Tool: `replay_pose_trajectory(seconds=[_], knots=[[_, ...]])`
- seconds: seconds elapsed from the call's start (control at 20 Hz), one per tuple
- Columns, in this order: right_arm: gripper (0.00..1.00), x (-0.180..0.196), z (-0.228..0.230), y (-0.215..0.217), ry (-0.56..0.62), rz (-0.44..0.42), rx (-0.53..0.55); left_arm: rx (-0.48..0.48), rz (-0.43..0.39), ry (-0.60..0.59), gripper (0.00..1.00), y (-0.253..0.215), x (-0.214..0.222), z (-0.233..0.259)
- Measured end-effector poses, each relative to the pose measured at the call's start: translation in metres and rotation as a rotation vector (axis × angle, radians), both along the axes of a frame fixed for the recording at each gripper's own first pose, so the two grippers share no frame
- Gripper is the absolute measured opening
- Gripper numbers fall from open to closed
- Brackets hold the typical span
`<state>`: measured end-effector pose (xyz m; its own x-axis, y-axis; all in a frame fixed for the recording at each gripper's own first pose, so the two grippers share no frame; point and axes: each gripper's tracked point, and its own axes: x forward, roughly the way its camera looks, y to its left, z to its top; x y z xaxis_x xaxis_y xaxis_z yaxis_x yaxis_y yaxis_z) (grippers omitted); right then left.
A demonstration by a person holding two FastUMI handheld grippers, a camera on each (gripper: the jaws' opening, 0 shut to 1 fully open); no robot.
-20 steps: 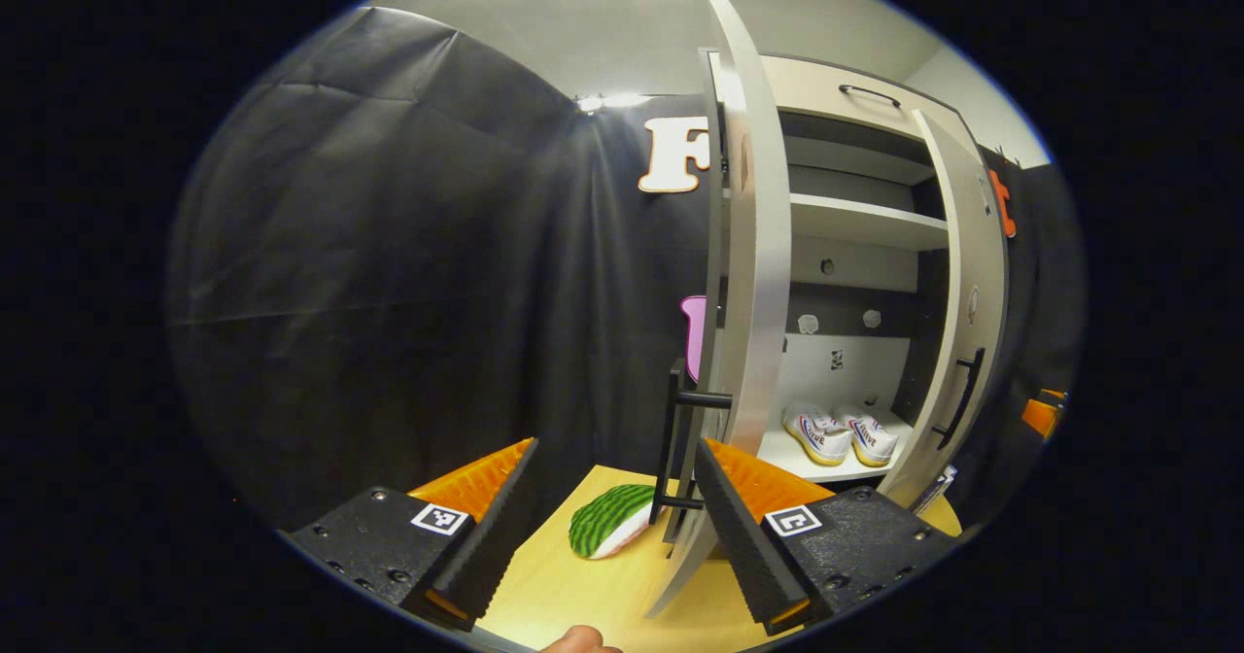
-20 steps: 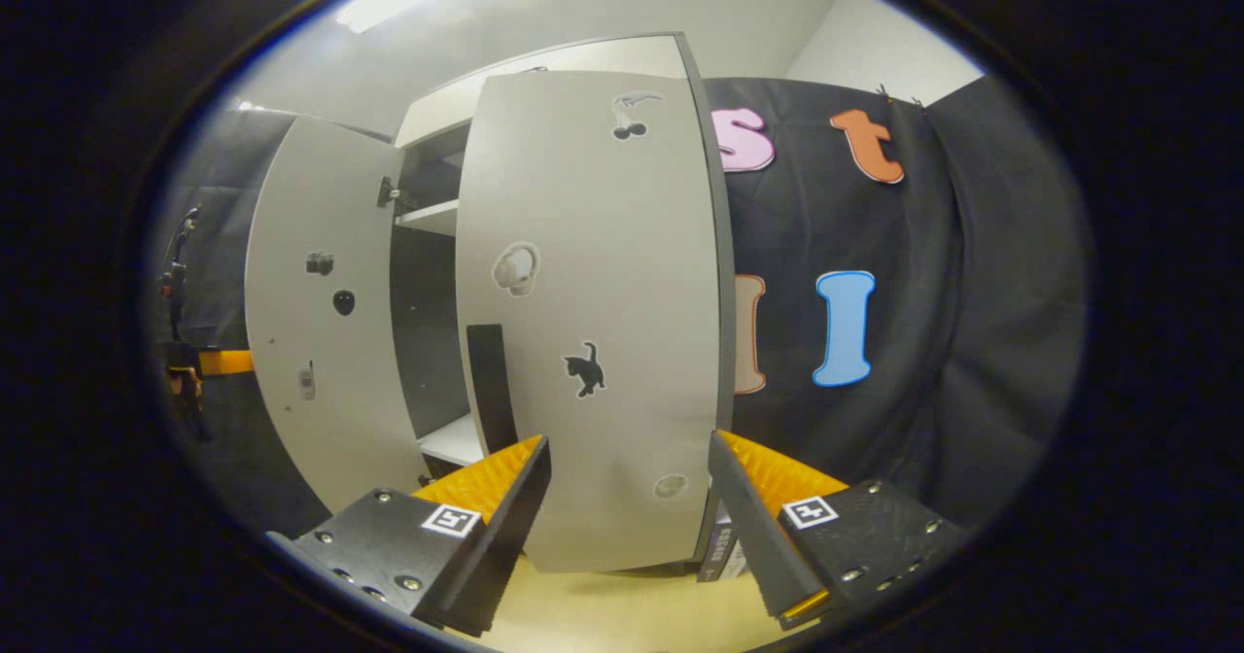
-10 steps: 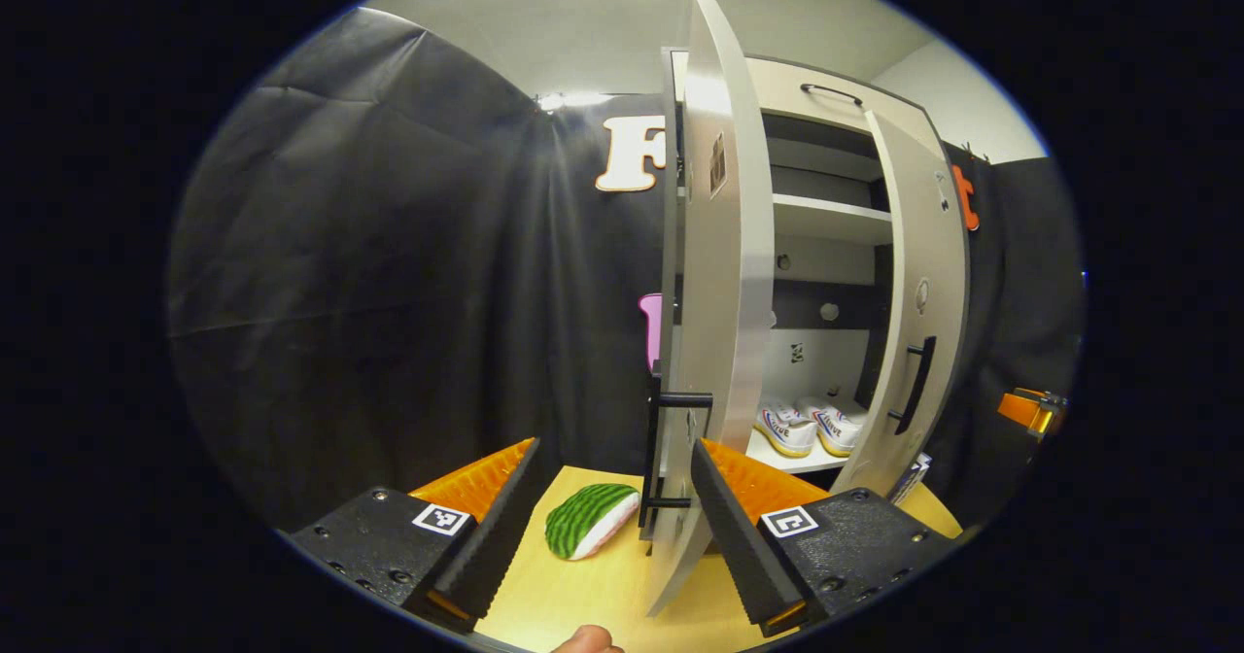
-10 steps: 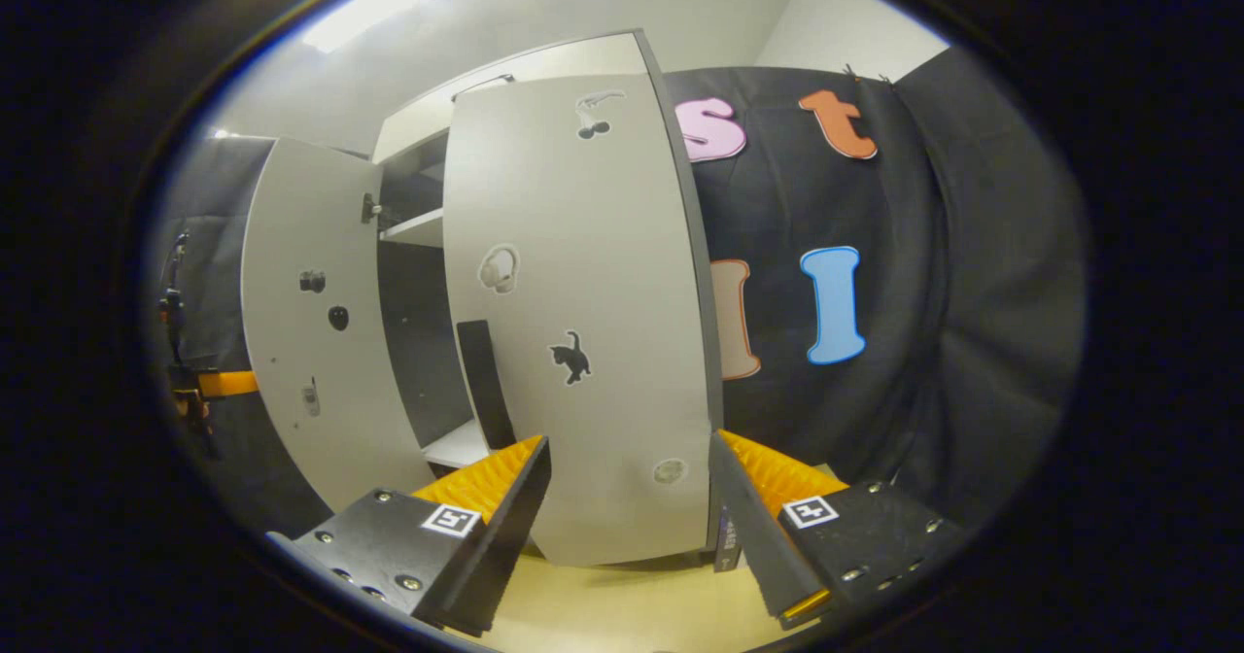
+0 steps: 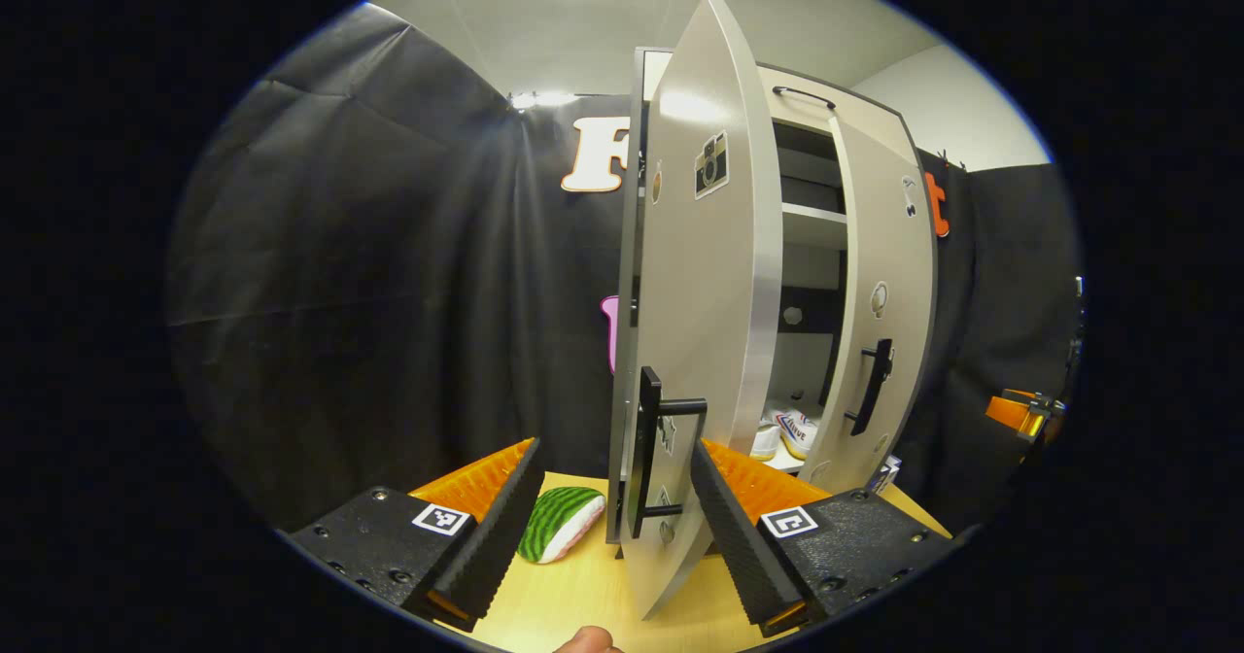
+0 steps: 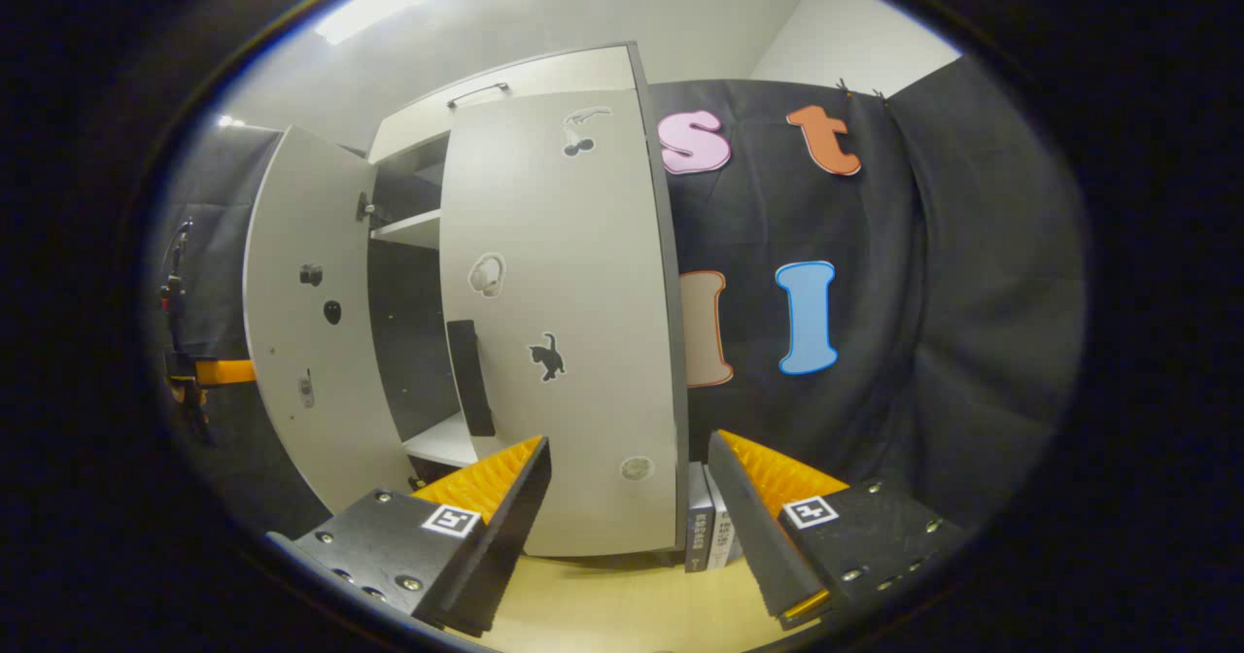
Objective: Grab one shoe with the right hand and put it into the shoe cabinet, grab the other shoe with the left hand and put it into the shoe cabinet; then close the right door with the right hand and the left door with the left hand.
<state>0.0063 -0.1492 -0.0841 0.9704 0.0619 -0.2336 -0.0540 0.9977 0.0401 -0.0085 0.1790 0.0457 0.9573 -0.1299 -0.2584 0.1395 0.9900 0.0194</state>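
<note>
The tall pale shoe cabinet (image 5: 807,99) has both doors partly open. In the left gripper view the left door (image 5: 700,274) stands edge-on in the middle, its dark handle (image 5: 649,454) just ahead of my open left gripper (image 5: 612,522). A pair of white shoes (image 5: 792,429) rests on the bottom shelf, seen through the gap. The right door (image 5: 889,274) sits nearly shut beyond. In the right gripper view the right door (image 6: 559,323) faces my open right gripper (image 6: 627,522), with its handle (image 6: 469,376) at the door's left edge. The left door (image 6: 306,323) stands farther left.
A green striped watermelon-slice toy (image 5: 559,525) lies on the wooden tabletop (image 5: 593,595) left of the cabinet. Some thin boxes (image 6: 708,527) lean at the cabinet's right side. The other gripper (image 5: 1020,410) shows at the far right, and a fingertip (image 5: 583,641) at the bottom edge.
Both doors have swung further toward shut: the left door now shows its outer face and handle, and the gap showing the shoes has narrowed. The right door sits closer to the cabinet.
</note>
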Motion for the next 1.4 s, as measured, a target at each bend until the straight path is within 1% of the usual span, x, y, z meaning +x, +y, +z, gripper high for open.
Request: replay_pose_trajectory(seconds=[0.15,0.35,0.55,0.65,0.7,0.75,0.8,0.85,0.9,1.05,1.1,1.15,1.25,1.4], knots=[[0.97,-0.002,0.003,0.0,-0.002,0.0,-0.007,0.013,-0.036,-0.003,0.93,-0.014,0.004,0.0],[0.97,-0.003,0.001,-0.005,0.008,-0.009,-0.018,-0.009,-0.113,-0.002,0.93,-0.044,0.012,-0.005],[0.97,-0.01,-0.001,-0.019,0.015,-0.04,-0.043,0.039,-0.146,-0.004,0.94,-0.058,0.023,-0.01],[0.97,-0.013,-0.001,-0.028,0.018,-0.061,-0.046,0.034,-0.174,0.0,0.94,-0.07,0.027,-0.012],[0.97,-0.015,0.0,-0.032,0.018,-0.073,-0.044,0.024,-0.191,0.006,0.89,-0.079,0.029,-0.014],[0.97,-0.018,-0.001,-0.037,0.018,-0.084,-0.041,0.014,-0.209,0.013,0.89,-0.087,0.031,-0.017],[0.97,-0.019,-0.001,-0.041,0.018,-0.095,-0.04,0.005,-0.225,0.02,0.93,-0.094,0.032,-0.02],[0.97,-0.02,0.001,-0.047,0.017,-0.106,-0.042,0.002,-0.235,0.022,0.93,-0.1,0.034,-0.022],[0.97,-0.022,0.002,-0.051,0.014,-0.118,-0.046,0.006,-0.24,0.023,0.9,-0.106,0.037,-0.025],[0.97,-0.029,0.006,-0.068,0.008,-0.158,-0.062,0.024,-0.258,0.029,0.91,-0.126,0.047,-0.035],[0.97,-0.031,0.008,-0.075,0.007,-0.173,-0.065,0.024,-0.269,0.03,0.97,-0.135,0.051,-0.036],[0.97,-0.035,0.008,-0.081,0.008,-0.189,-0.066,0.032,-0.269,0.021,1.0,-0.14,0.057,-0.037],[0.97,-0.042,0.009,-0.094,0.008,-0.219,-0.064,0.055,-0.247,0.008,0.98,-0.145,0.069,-0.04],[0.97,-0.05,0.012,-0.112,0.003,-0.261,-0.065,0.047,-0.23,0.007,0.98,-0.153,0.08,-0.042]])
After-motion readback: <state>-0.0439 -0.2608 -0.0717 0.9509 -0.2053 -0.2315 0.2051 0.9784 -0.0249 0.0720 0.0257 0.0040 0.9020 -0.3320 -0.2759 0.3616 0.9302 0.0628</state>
